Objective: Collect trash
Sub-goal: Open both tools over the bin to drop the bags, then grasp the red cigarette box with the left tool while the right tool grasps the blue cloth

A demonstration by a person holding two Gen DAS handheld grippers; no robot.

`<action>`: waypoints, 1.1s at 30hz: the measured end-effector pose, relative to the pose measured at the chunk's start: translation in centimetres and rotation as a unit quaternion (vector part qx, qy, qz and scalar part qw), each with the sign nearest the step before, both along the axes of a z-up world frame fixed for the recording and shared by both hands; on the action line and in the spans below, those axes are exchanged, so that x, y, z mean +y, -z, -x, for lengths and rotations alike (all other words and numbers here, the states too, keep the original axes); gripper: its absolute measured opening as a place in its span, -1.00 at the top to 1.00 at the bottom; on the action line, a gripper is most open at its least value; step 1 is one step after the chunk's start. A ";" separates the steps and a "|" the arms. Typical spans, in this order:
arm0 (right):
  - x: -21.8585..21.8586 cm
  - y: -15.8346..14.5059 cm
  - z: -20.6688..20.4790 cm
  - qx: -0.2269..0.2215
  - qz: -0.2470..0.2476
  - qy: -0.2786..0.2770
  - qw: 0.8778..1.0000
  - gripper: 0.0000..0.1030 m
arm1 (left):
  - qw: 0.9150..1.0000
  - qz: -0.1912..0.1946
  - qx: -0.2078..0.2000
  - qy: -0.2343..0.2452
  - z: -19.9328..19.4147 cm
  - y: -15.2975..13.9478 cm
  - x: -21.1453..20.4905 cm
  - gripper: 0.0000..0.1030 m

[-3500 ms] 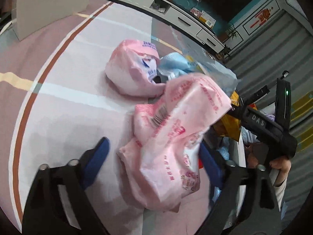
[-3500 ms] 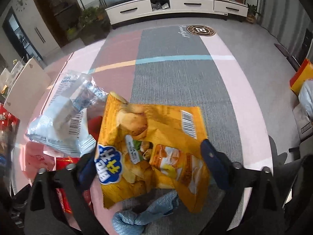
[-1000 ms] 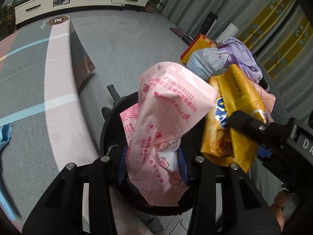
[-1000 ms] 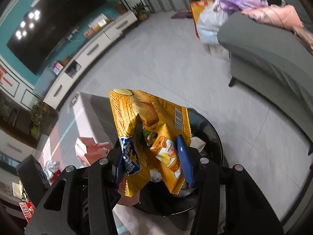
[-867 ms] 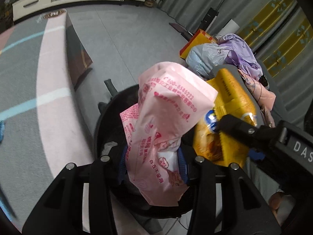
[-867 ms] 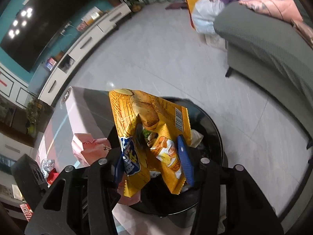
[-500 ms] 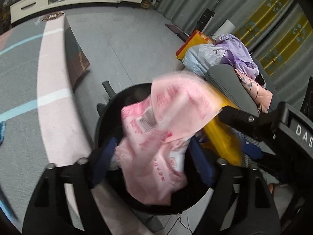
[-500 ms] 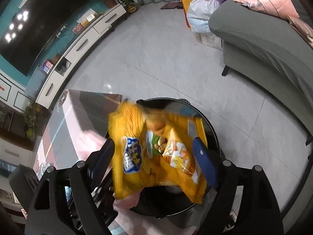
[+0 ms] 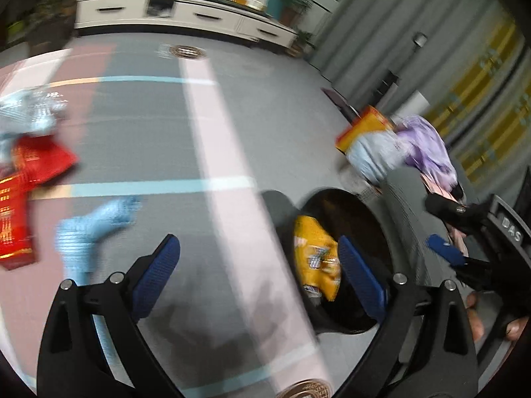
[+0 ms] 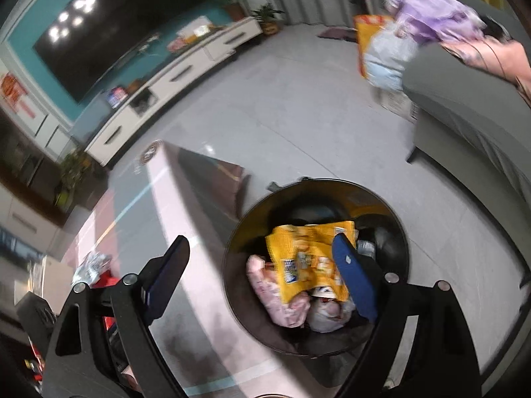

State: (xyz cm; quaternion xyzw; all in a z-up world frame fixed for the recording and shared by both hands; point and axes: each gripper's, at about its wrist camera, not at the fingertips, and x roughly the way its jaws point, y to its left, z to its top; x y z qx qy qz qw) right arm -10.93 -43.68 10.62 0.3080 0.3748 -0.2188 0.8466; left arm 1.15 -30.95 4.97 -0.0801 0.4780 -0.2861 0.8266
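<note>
A black round trash bin [image 10: 395, 232] stands on the floor beside the table; it also shows in the left wrist view [image 9: 375, 219]. Inside it lie the yellow chip bag [image 10: 305, 258] and the pink wrapper [image 10: 275, 295]; the chip bag also shows in the left wrist view [image 9: 315, 252]. My left gripper [image 9: 259, 272] is open and empty over the table edge. My right gripper [image 10: 262, 275] is open and empty above the bin. On the table lie a red packet [image 9: 23, 182], a silver-blue wrapper [image 9: 30, 112] and a light blue cloth [image 9: 89, 232].
The table [image 9: 199, 132] has grey and pink stripes. A grey sofa [image 10: 471, 122] with purple and pink clothes [image 10: 434, 16] stands at the right. An orange bag [image 9: 365, 126] sits on the floor. A white TV cabinet [image 10: 172, 76] lines the far wall.
Both grippers have opened and dropped the pink wrapper and yellow chip bag into the bin. The left gripper has swung back toward the table.
</note>
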 end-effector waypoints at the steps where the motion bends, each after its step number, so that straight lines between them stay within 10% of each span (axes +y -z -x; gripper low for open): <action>1: 0.5 -0.3 -0.3 -0.003 0.003 -0.008 1.000 -0.67 | 1.000 -0.001 -0.001 -0.015 -0.3 -0.2 1.4 -0.86; 16: 15.3 -2.2 -6.5 -0.063 0.041 -0.176 0.981 -0.67 | 0.973 -0.058 -0.035 -0.220 -2.6 -1.1 24.5 -0.93; 33: 23.3 8.3 -14.5 0.078 -0.002 -0.275 0.958 0.06 | 0.985 -0.051 0.023 -0.166 -6.1 3.7 20.5 -0.93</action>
